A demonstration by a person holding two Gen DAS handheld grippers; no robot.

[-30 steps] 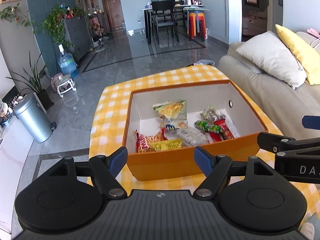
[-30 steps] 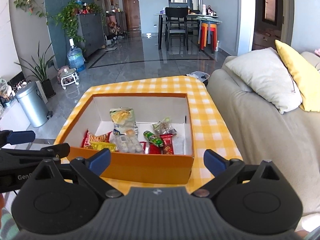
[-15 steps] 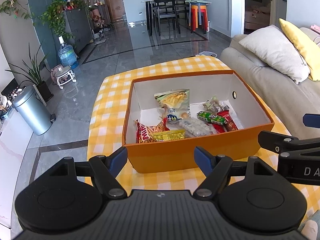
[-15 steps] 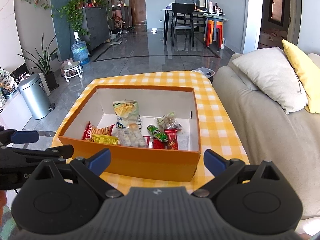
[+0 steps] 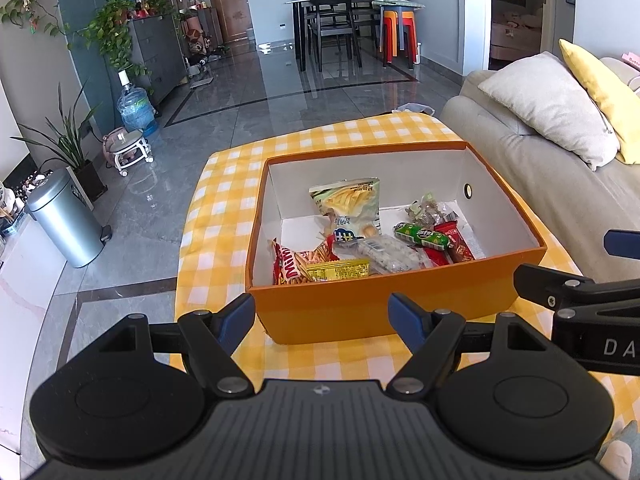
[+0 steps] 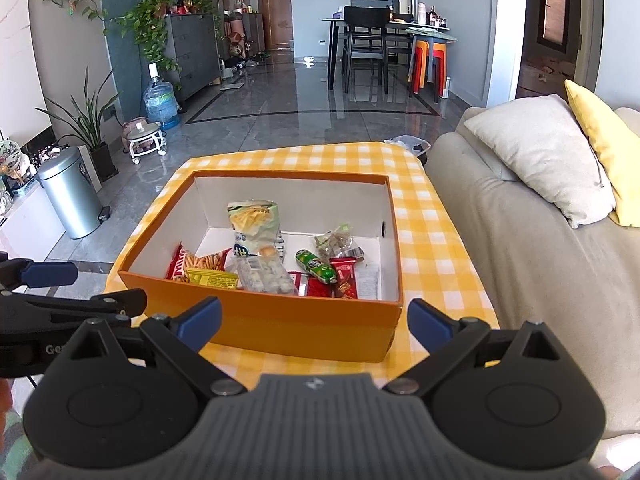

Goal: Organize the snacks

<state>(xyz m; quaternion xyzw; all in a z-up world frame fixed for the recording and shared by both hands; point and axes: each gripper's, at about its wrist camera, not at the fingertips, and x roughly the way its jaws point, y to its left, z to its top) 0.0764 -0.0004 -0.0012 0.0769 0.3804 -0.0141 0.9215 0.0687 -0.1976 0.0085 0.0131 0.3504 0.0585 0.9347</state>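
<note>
An orange box (image 5: pixel 400 300) with a white inside stands on a yellow checked table (image 5: pixel 224 200). It also shows in the right wrist view (image 6: pixel 280 320). Several snack packs lie in it: a pale green chip bag (image 5: pixel 348 204), a red Mimi stick pack (image 5: pixel 292 268), a yellow bar (image 5: pixel 340 270), a clear candy pack (image 5: pixel 388 254), a green roll (image 5: pixel 422 235) and a red bar (image 5: pixel 456 240). My left gripper (image 5: pixel 322 316) is open and empty, just short of the box's near wall. My right gripper (image 6: pixel 314 322) is open and empty there too.
A beige sofa (image 6: pixel 520 248) with a white cushion (image 6: pixel 536 160) and a yellow cushion (image 6: pixel 604 148) runs along the table's right. A steel bin (image 5: pixel 64 220), potted plants and a water jug (image 5: pixel 134 108) stand on the tiled floor at left.
Both grippers have drawn back and risen a little, so the box looks smaller and farther. Both stay open and empty. The snacks have not moved.
</note>
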